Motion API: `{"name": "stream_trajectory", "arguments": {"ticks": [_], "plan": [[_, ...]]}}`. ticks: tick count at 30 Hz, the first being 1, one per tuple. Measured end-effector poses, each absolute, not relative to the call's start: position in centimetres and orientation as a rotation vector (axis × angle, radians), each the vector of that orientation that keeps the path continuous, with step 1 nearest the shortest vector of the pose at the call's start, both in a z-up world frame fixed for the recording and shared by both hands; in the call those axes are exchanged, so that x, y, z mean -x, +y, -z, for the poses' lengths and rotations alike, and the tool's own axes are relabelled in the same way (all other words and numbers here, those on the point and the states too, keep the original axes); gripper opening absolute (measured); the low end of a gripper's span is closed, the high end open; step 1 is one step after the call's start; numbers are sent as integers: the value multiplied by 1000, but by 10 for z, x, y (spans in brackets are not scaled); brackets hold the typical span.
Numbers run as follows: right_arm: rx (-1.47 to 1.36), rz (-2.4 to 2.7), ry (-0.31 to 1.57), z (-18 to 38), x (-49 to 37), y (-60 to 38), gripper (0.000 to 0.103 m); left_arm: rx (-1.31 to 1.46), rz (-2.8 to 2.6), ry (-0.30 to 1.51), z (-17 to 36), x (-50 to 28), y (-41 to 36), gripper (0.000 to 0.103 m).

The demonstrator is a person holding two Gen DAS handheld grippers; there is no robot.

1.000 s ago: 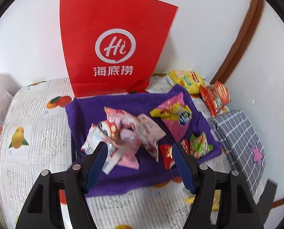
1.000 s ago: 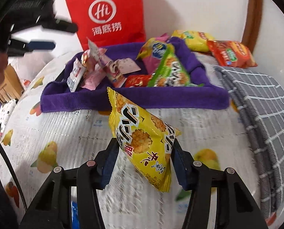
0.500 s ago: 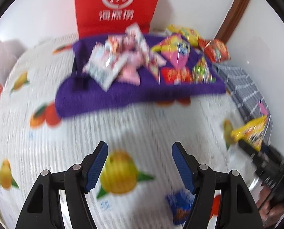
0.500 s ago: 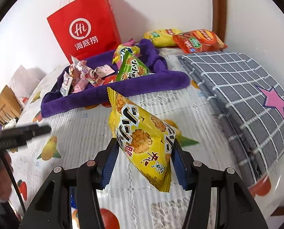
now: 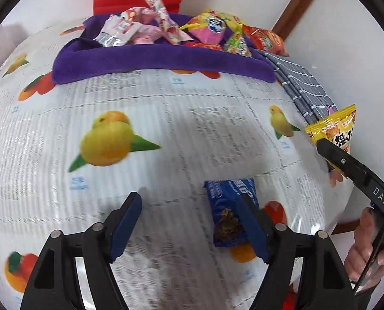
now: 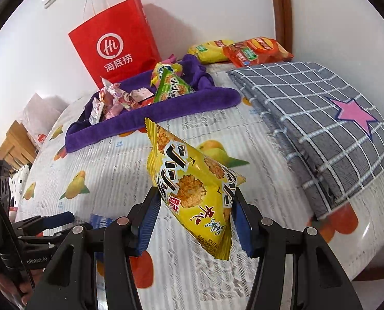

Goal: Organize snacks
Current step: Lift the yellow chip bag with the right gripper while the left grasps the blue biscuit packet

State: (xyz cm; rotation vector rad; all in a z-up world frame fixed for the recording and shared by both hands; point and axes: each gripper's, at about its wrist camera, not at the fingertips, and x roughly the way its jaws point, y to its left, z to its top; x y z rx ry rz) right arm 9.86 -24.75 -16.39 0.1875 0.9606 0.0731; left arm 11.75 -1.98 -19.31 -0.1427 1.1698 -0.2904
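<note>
My left gripper (image 5: 189, 206) hangs over the fruit-print tablecloth with its jaws opening. A small blue snack packet (image 5: 228, 211) lies flat beneath them, partly under the right-hand finger, and no pad presses on it. My right gripper (image 6: 194, 199) is shut on a yellow snack bag (image 6: 192, 180), held up off the table. That bag also shows at the right edge of the left wrist view (image 5: 336, 126). Beyond both stands a purple cloth tray (image 6: 153, 113) with several wrapped snacks in it.
A red paper bag (image 6: 114, 46) stands against the wall behind the tray. A folded grey checked cloth (image 6: 321, 118) lies at the right. Yellow (image 6: 210, 50) and orange (image 6: 256, 50) chip bags lie in the far corner. A person's hand (image 5: 367, 245) holds the right tool.
My left gripper has drawn back from over the purple tray and sunk to the near table above the blue packet, jaws wider. The right gripper kept the yellow bag and pulled away from the tray.
</note>
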Motion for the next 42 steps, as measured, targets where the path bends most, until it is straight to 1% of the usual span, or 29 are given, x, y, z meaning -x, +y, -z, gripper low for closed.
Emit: {"name": "stream_trajectory", "arguments": {"ticks": [7, 12, 16, 19, 20, 21, 22, 24, 25, 26, 35, 42], "plan": [[-216, -62, 949, 164, -85, -265, 54, 165, 249, 1152, 186, -115, -29, 76], [-238, -58, 946, 165, -80, -272, 54, 116, 281, 1150, 178, -108, -45, 76], [-248, -56, 942, 165, -76, -276, 54, 66, 289, 1190, 193, -103, -70, 76], [-250, -47, 941, 162, -72, -280, 54, -23, 255, 1142, 198, -96, -83, 74], [-251, -46, 936, 160, -70, -282, 54, -61, 237, 1129, 200, -94, -87, 71], [-249, -44, 928, 157, -69, -284, 54, -90, 216, 1114, 201, -93, -90, 63], [-246, -42, 924, 155, -68, -285, 54, -107, 202, 1101, 201, -93, -91, 60], [-249, -35, 912, 151, -65, -287, 54, -100, 190, 1081, 200, -93, -87, 46], [-250, -35, 910, 150, -65, -288, 54, -90, 190, 1082, 199, -94, -83, 45], [-250, -35, 909, 149, -65, -288, 54, -78, 195, 1085, 199, -95, -80, 41], [-223, -51, 903, 139, -76, -272, 54, -18, 177, 1096, 189, -107, -49, 40], [-165, -80, 861, 116, -106, -246, 54, 26, 136, 1035, 163, -134, -16, 40]]}}
